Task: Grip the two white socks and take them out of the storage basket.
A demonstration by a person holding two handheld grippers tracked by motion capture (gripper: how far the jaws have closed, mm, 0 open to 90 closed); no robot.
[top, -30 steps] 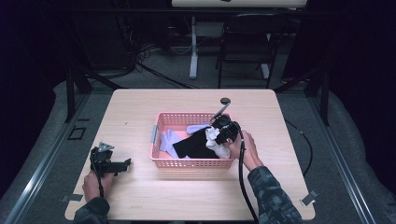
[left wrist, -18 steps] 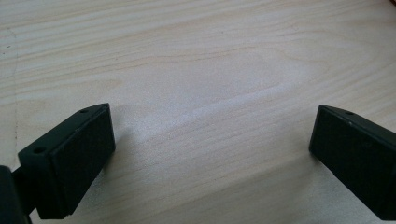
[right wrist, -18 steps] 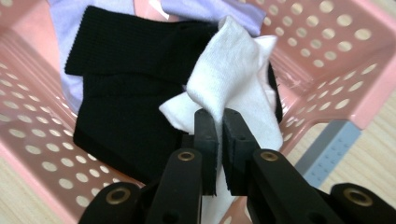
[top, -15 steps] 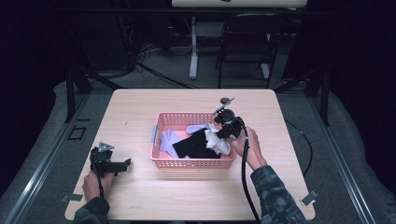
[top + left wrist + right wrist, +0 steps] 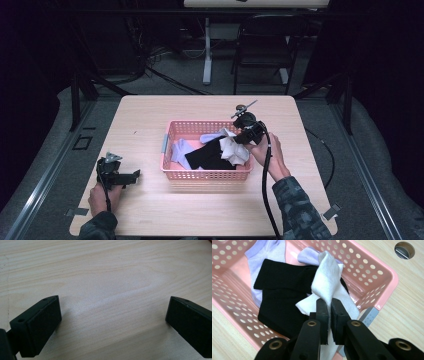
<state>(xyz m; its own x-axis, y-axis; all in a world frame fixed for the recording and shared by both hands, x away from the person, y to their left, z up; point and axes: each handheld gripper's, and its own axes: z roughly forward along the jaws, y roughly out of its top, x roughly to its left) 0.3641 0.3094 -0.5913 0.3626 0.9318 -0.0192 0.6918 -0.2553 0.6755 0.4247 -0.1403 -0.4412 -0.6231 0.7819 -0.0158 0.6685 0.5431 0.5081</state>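
Socks piled in a pink perforated plastic basket (image 5: 207, 172) mid-table: a fuzzy white terry sock (image 5: 325, 281), a flat black ribbed knit sock (image 5: 280, 293) and a smooth lavender cotton sock (image 5: 263, 256). The right gripper (image 5: 328, 312) has its jaws pinched tight on the white sock, which drapes limp over the black one near the basket's 3 o'clock rim. In the high view that hand (image 5: 267, 152) tilts the tool down toward 9 o'clock. The left gripper (image 5: 117, 174) sits at 8 o'clock on the pale woodgrain tabletop (image 5: 107, 272), jaws spread wide, nothing between them.
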